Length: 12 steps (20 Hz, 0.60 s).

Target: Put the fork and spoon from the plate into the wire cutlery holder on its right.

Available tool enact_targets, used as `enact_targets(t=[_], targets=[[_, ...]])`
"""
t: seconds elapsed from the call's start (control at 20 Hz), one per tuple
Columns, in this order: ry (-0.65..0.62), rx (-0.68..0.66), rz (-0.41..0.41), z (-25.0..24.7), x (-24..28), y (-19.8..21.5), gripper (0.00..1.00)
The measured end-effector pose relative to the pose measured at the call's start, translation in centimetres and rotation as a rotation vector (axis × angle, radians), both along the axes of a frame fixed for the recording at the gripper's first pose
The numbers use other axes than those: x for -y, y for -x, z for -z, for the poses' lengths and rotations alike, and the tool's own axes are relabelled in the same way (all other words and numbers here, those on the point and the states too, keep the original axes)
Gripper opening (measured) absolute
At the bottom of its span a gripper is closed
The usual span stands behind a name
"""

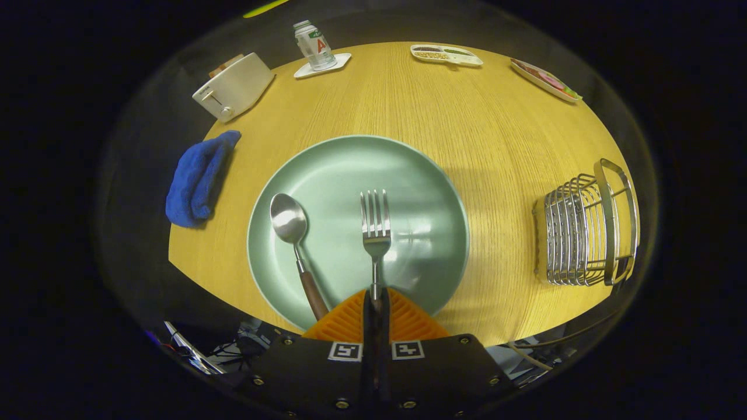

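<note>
**Tool clamped on the fork's handle over the green plate**

The tool [376, 300] has its two orange ribbed fingers [408, 321] drawn almost together, and the fork [375, 224] runs straight out from the narrow gap between them: both pads press on the lower end of its handle. The fork's tines point away from the tool, over the middle of the pale green plate [420, 175]; whether it is raised off the plate or lying on it cannot be told.

The spoon [292, 233] lies on the plate just left of the fork, bowl up and away from the tool, its brown wooden handle slanting back toward the left finger and ending beside it.

The wire cutlery holder [583, 233] stands on the wooden desk [496, 116] well to the right of the plate, apart from it. A crumpled blue cloth [198, 178] sits at the desk's left edge. Beyond the plate are a white toaster [233, 87], a bottle [313, 45] on a white coaster, a divided snack tray [446, 55] and a dish of food [545, 80].
</note>
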<state>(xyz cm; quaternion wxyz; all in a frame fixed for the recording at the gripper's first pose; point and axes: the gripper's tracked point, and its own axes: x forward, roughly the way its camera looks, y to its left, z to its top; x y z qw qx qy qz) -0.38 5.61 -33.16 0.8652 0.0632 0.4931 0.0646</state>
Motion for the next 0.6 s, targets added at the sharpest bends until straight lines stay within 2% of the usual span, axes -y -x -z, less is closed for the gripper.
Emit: enact_targets(t=[0.6], targets=[[-0.066, 0.103, 0.078, -5.8, 1.9, -0.6, 0.04]])
